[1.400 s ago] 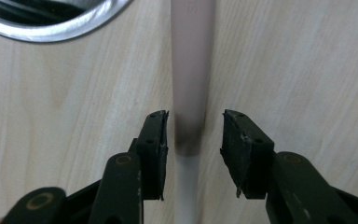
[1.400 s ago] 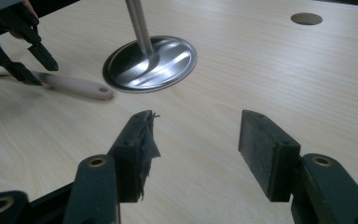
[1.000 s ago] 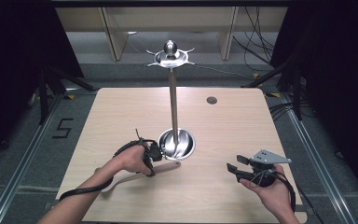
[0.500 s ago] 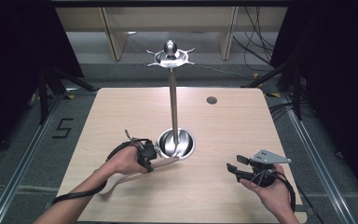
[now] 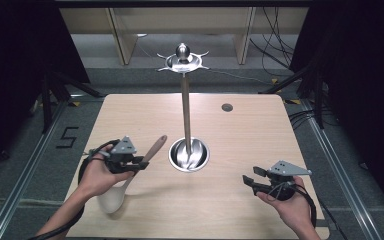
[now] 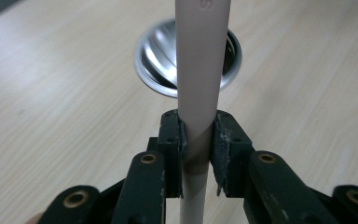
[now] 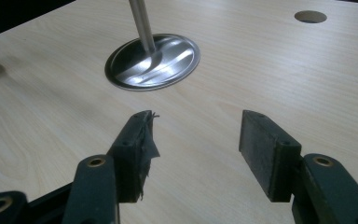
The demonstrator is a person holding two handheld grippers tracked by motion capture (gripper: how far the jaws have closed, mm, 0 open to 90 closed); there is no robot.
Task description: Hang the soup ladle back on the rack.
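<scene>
A: Status, largest item down?

B: One table point(image 5: 260, 125). One metal stand point(image 5: 185, 105) at centre, hooks on top, round base. One ladle point(image 5: 130, 175) at 8 o'clock of that base, bowl low, handle tip aimed at 1 o'clock.

A: Jaws?

B: Left gripper point(image 6: 196, 140) clamps the ladle handle. Right gripper point(image 7: 196, 149) at 4 o'clock, jaws wide apart, empty.

A: Advice?

B: Likely hanging it. Keep the clamp firm, raise the handle clear of the post, then approach a hook squarely.
</scene>
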